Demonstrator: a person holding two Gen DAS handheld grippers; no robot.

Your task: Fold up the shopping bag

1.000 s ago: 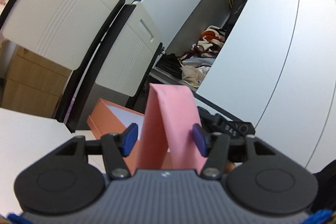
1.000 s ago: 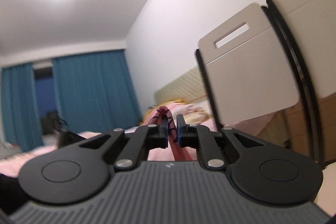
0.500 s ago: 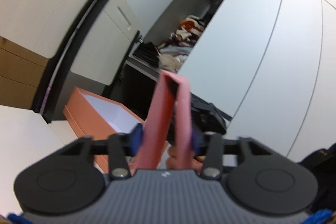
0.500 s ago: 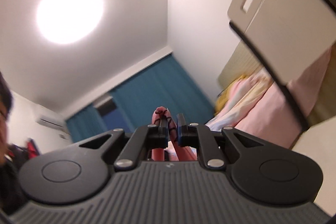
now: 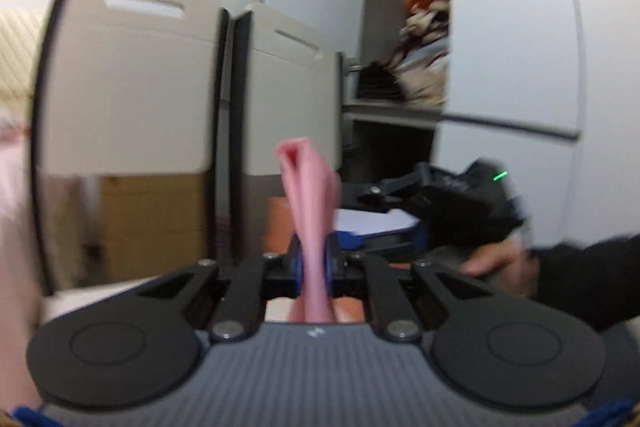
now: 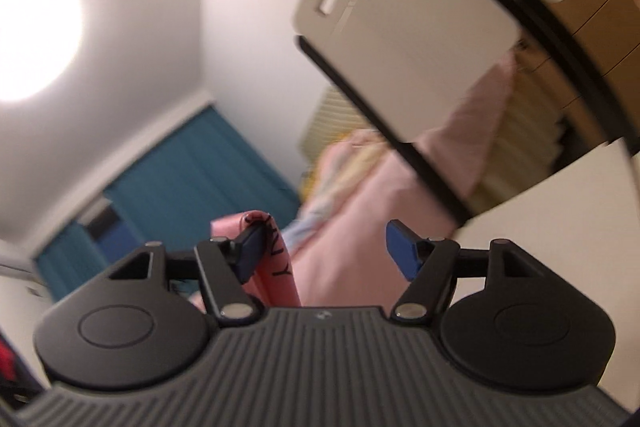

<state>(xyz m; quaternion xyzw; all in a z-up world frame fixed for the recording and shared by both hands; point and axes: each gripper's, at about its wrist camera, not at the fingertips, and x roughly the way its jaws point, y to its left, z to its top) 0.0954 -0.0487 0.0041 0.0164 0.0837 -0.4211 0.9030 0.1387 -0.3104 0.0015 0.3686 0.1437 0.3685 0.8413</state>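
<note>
Ceiling light point(image 6: 34, 35): round, very bright, on a white ceiling.
Curtains point(image 6: 192, 187): blue, by the white wall.
Bed point(image 6: 360, 227): pink covers, blurry.
Wardrobe point(image 5: 404, 39): white doors, one open, clothes piled on a shelf.
Chair backs point(image 5: 132, 83): two, pale, each with a slot.
Box point(image 5: 360, 223): orange, open.

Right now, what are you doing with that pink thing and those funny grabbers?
A person is folding a pink shopping bag with two hand-held tongs. The left tongs are shut on a folded strip of the bag, holding it upright. The right tongs are wide open; pink bag fabric with black letters lies against one finger, but nothing is pinched there. Behind are white chairs and an open wardrobe with clothes inside.
</note>
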